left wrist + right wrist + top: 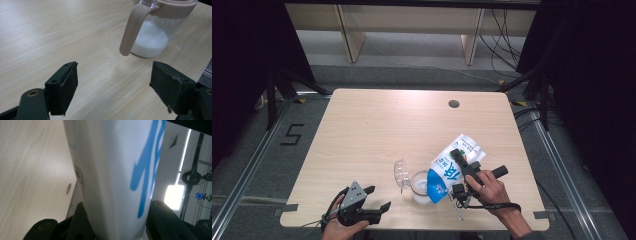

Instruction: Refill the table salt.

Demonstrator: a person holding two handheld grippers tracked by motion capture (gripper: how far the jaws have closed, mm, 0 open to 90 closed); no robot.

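Note:
A clear jug [418, 184] with a beige rim and handle stands near the table's front edge, its lid [401, 172] flipped open to the left. In the left gripper view the jug [150, 40] holds white grains at its bottom. My right gripper [460, 161] is shut on a white and blue pouch [447, 172], tilted with its lower end over the jug's mouth. The pouch [112, 165] is pinched between the right gripper's [115, 216] jaws. My left gripper [379, 197] rests open near the front left, a short way from the jug, with nothing between its [115, 77] jaws.
The light wooden table [387, 125] has a round cable hole [454, 104] at the back right. Dark stands and cables flank the table on the floor. A wooden bench frame [352, 35] stands beyond the far edge.

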